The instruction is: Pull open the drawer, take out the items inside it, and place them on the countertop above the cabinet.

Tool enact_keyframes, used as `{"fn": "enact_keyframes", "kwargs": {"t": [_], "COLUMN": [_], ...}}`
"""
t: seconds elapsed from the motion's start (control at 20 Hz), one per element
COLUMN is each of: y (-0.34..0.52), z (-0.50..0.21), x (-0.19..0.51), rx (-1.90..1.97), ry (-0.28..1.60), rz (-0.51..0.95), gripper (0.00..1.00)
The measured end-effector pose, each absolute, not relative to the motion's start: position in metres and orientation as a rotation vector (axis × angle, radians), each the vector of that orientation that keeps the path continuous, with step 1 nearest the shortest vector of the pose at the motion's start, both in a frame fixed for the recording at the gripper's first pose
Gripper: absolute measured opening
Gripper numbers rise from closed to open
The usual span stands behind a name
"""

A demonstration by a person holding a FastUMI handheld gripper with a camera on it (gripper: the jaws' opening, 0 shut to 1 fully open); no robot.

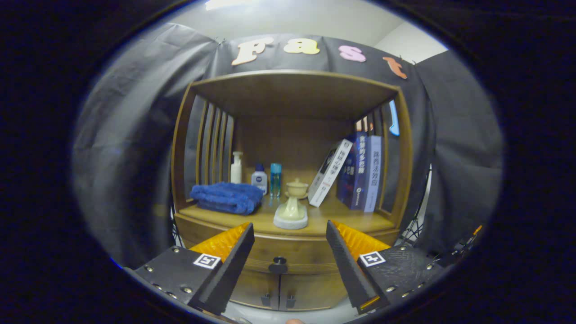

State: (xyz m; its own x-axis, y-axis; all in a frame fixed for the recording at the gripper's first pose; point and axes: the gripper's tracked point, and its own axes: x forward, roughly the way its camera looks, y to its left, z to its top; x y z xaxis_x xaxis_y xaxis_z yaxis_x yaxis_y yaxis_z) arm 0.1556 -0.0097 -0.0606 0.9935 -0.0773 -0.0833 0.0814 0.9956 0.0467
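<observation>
- folded blue towel (227, 197) beside a white pump bottle (236, 167)
- two small bottles (267, 178) behind
- cream ceramic lidded cup (297, 188)
- leaning white book (330, 173) against upright blue books (362, 172)

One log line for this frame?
phase: approach | tongs: open, empty | target: drawer knob between tips, untouched | drawer: closed

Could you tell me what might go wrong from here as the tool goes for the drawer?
The tool is open with the drawer knob small between its fingers, so the grip may slip off when pulling. The countertop is crowded: a pale ceramic piece sits near its front edge and could be knocked while placing items. The leaning book may topple if the cabinet shakes.
</observation>
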Motion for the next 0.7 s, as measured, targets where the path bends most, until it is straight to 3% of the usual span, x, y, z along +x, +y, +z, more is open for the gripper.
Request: {"fn": "enact_keyframes", "kwargs": {"t": [0.35,0.7], "y": [-0.095,-0.158], "z": [0.012,0.029], "x": [0.09,0.047], "rx": [0.021,0.001], "ry": [-0.032,-0.069], "rz": [-0.151,-0.228], "gripper": [0.96,0.96]}}
